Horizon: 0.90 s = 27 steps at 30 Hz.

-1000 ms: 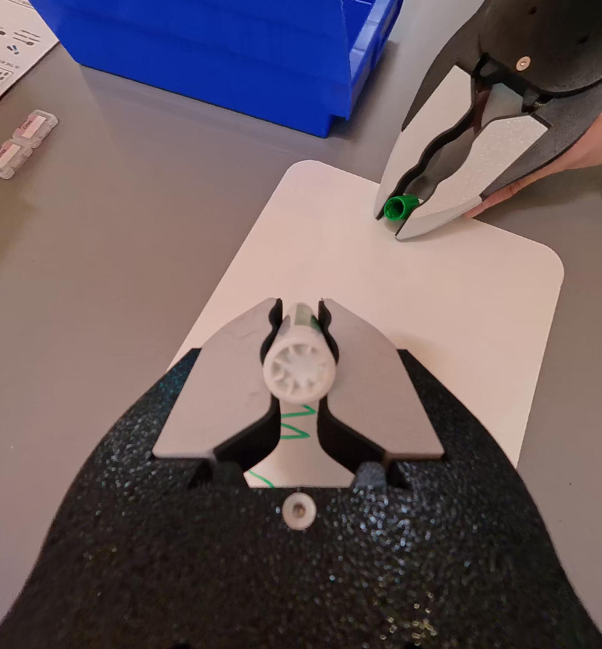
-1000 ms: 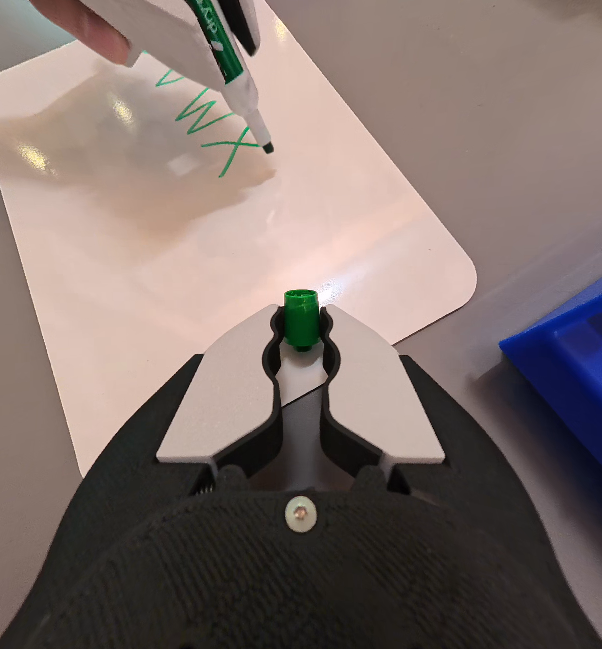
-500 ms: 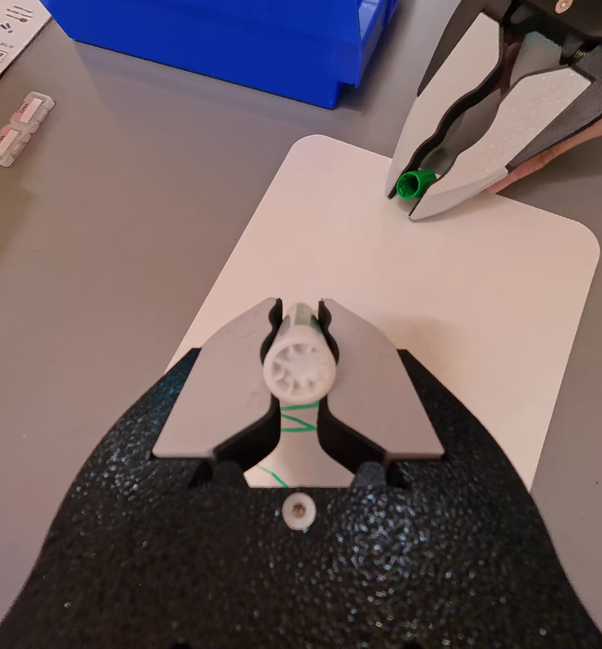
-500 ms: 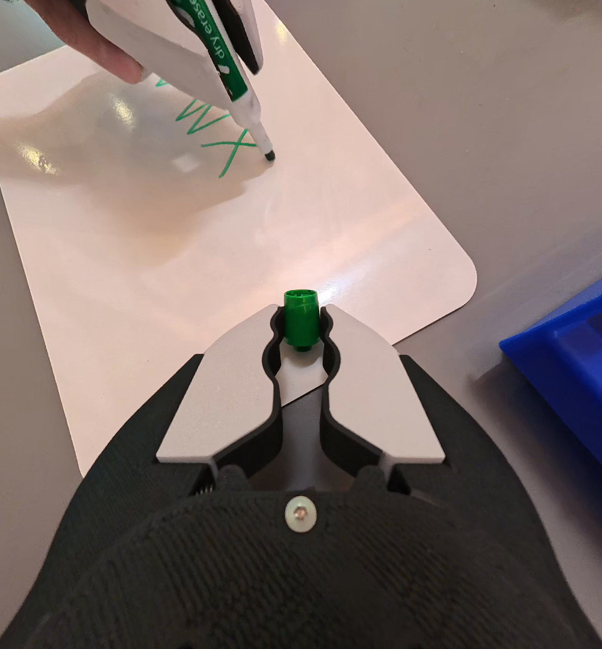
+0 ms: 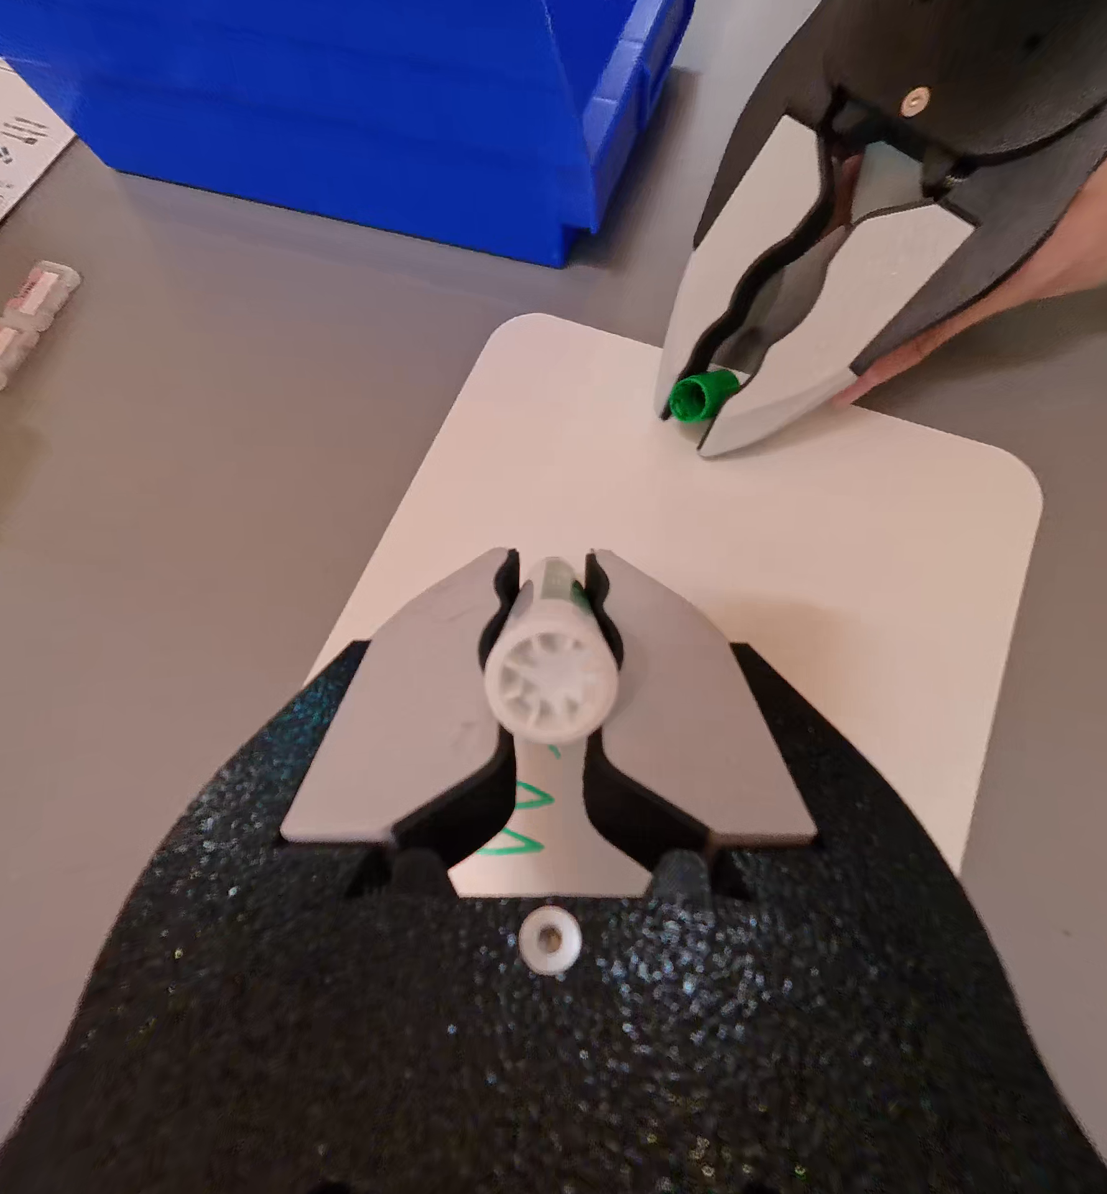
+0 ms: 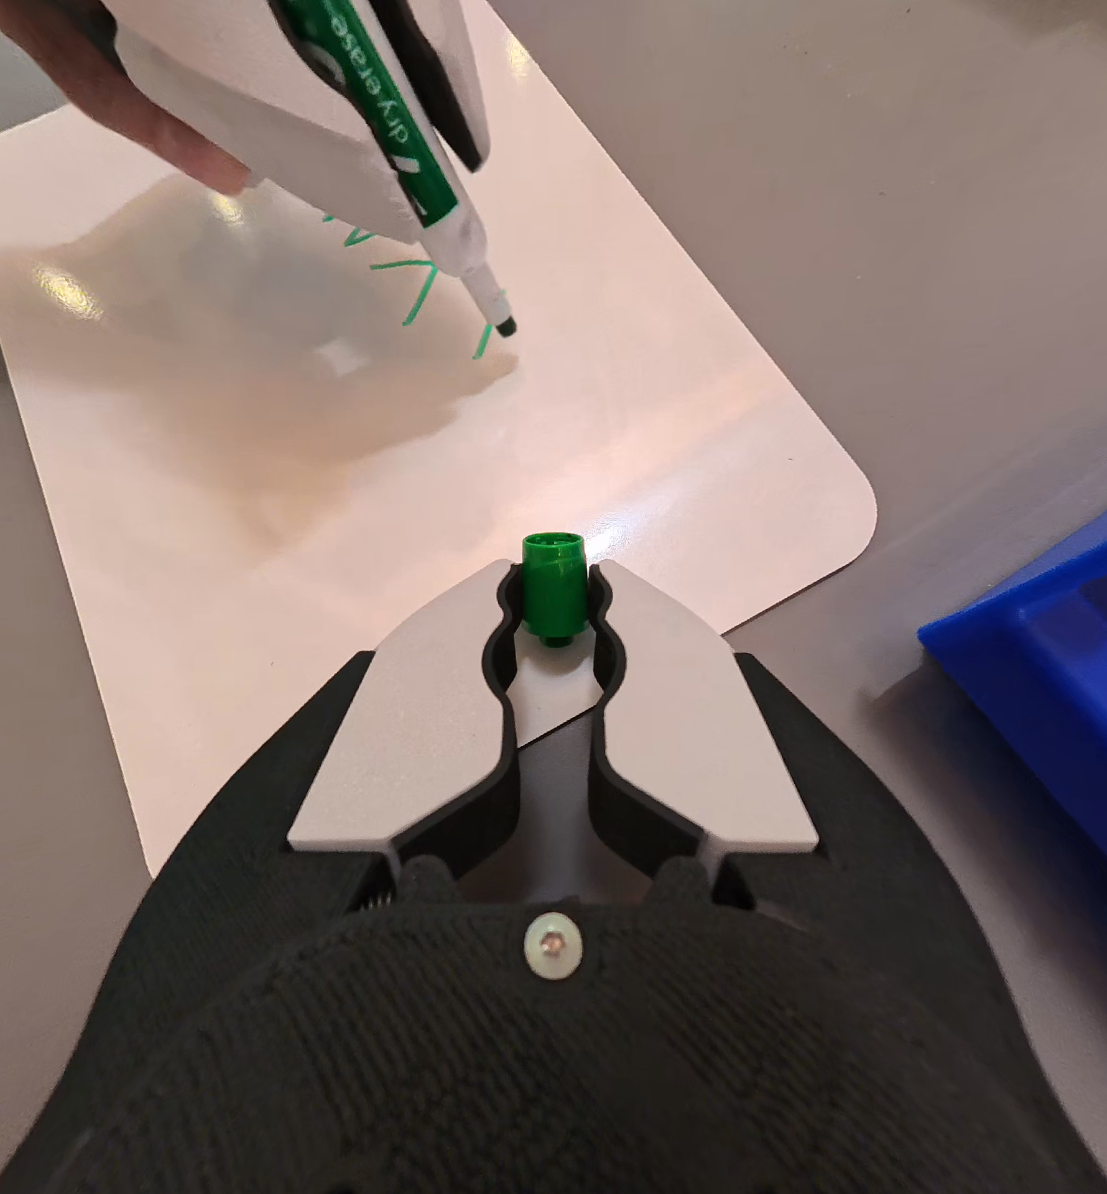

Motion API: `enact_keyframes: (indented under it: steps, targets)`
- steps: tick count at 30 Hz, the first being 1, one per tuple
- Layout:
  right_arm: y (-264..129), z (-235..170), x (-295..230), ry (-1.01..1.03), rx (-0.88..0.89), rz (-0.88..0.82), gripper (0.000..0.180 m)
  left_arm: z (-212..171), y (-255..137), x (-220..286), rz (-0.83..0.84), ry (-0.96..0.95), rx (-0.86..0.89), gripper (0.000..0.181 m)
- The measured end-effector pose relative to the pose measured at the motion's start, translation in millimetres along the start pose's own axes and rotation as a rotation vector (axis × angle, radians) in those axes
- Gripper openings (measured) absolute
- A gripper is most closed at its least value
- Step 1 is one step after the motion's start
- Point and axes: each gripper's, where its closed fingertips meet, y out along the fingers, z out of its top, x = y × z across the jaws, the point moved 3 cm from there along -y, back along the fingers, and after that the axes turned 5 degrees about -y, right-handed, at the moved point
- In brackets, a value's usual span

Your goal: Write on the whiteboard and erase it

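Left gripper (image 5: 551, 562) clamped on green dry-erase marker (image 6: 402, 139), tip at whiteboard (image 6: 279, 517) beside green strokes (image 6: 409, 268). Right gripper (image 6: 554, 568) pinching green cap (image 6: 552, 585) between fingertips, over board's corner nearest blue bin (image 6: 1055, 678).

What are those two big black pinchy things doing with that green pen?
A person holds one tool in each hand. The left tool grips a green marker and is drawing green zigzags on the whiteboard. The right tool pinches the marker's green cap over the board's other end. Nothing is erased yet.

Glossy smooth whiteboard (image 6: 357, 491), matt grey table (image 5: 170, 452), plastic cap (image 6: 554, 591).
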Motion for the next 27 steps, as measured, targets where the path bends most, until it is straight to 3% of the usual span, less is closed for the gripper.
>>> enact_keyframes:
  steps: [6,18,22,27]
  targets:
    - [0,0,0,-0.002,0.0,-0.001,0.02,-3,8,-2,0.007,0.013,-0.031,0.019]
    - [0,0,0,0.0,0.0,0.0,0.02,-19,-12,21,-0.007,0.024,-0.07,0.019]
    - [0,0,0,-0.001,0.0,-0.001,0.02,0,-12,18,-0.015,-0.023,0.047,0.019]
    - [0,0,0,-0.003,0.0,-0.002,0.02,9,5,9,0.01,0.002,0.03,0.019]
